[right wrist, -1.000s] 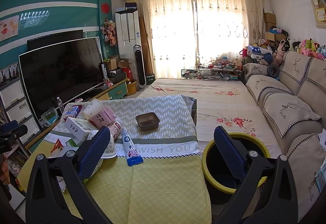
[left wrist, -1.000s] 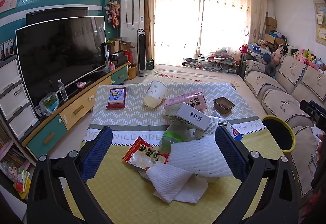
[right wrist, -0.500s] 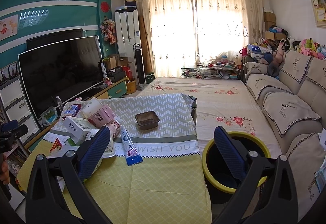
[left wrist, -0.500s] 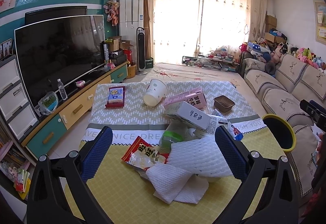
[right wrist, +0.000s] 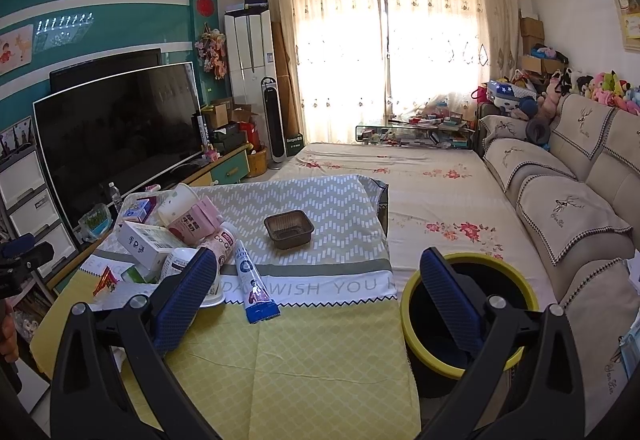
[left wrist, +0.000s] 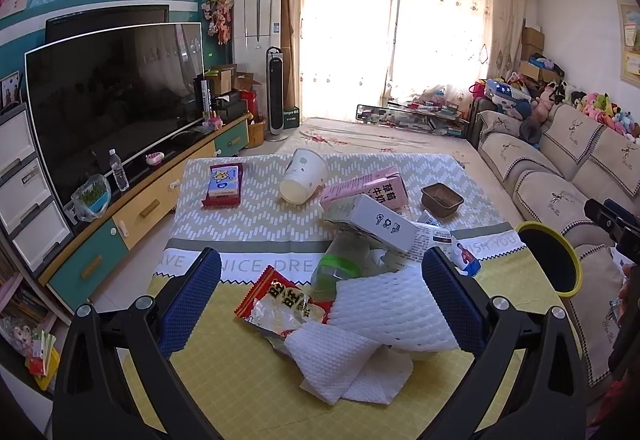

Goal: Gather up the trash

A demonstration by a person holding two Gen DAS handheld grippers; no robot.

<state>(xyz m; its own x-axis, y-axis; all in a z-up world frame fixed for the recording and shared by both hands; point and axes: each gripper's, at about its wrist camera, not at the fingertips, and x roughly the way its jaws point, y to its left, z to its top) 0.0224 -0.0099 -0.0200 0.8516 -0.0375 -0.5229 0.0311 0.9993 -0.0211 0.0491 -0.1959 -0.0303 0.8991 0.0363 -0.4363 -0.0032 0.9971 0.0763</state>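
Both our left gripper point(left wrist: 320, 304) and right gripper point(right wrist: 318, 304) gape wide, empty; grabbing the lower-center foam point(left wrist: 394, 314) may drag the wrapper point(left wrist: 280, 306) off the pile.

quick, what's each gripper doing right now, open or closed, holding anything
Left gripper: open, holding nothing, over the white foam sheet.
Right gripper: open, holding nothing, beside the yellow bin.
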